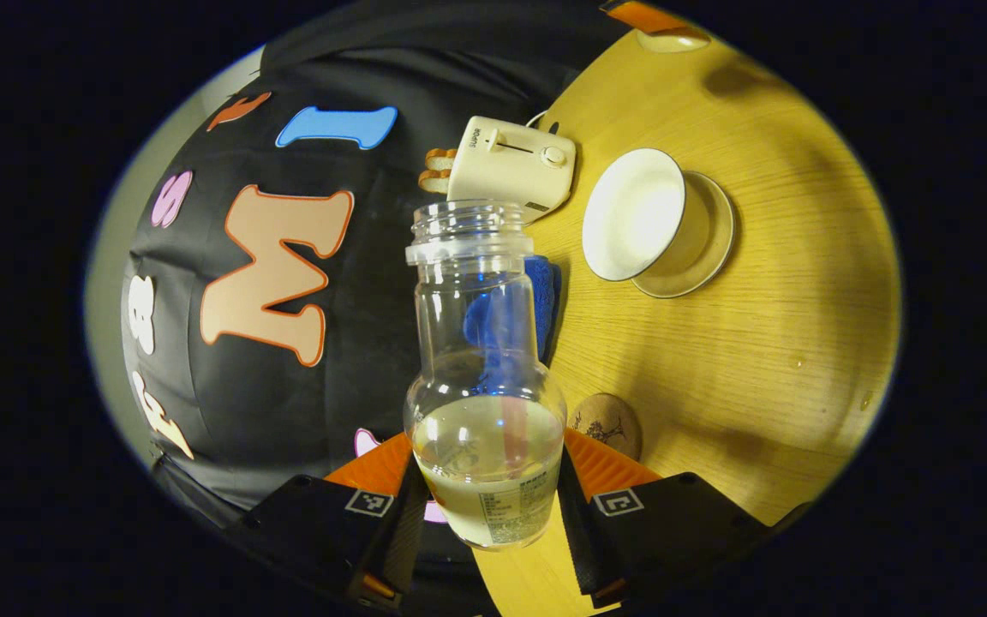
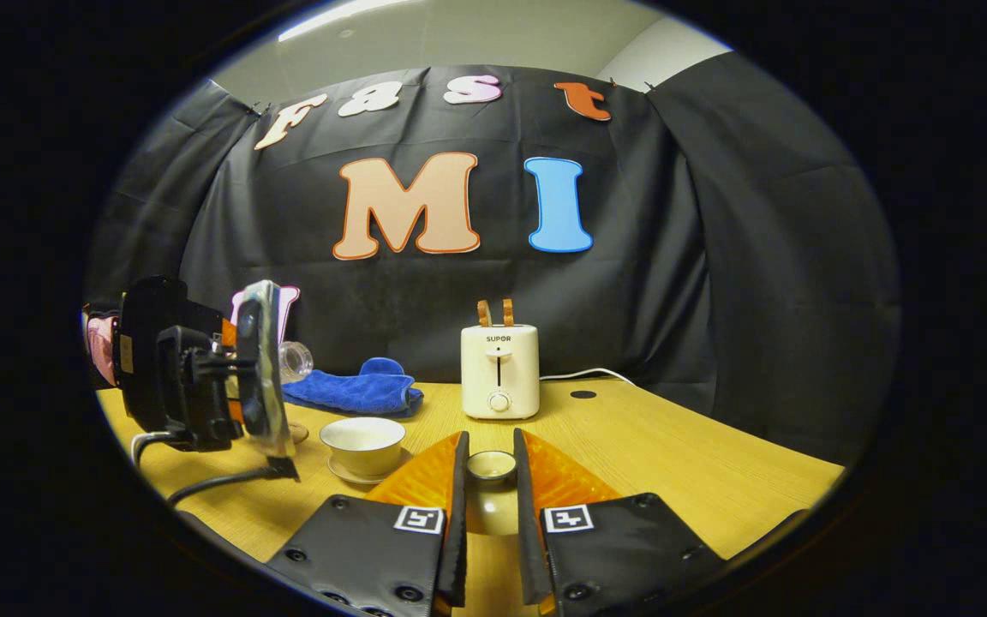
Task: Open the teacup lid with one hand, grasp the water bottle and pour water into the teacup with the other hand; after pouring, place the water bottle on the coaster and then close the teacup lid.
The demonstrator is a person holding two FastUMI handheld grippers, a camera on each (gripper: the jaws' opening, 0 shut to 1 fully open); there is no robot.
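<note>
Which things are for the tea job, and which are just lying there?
For the job: water bottle in the left tool, teacup, lid in the right tool, coaster.
Just lying about: toaster, blue cloth.

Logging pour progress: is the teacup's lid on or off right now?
Off. The teacup sits open on its saucer, while the right gripper holds the lid between its jaws, away from the cup.

Left gripper point(image 1: 487, 501) at bottom centre of left gripper view, both fingers clamped on the water bottle point(image 1: 485, 386), view rolled sideways. Also seen at left of right gripper view, raised, hand behind it. Right gripper point(image 2: 491, 497) bottom centre, fingers pinching teacup lid point(image 2: 491, 465).
</note>
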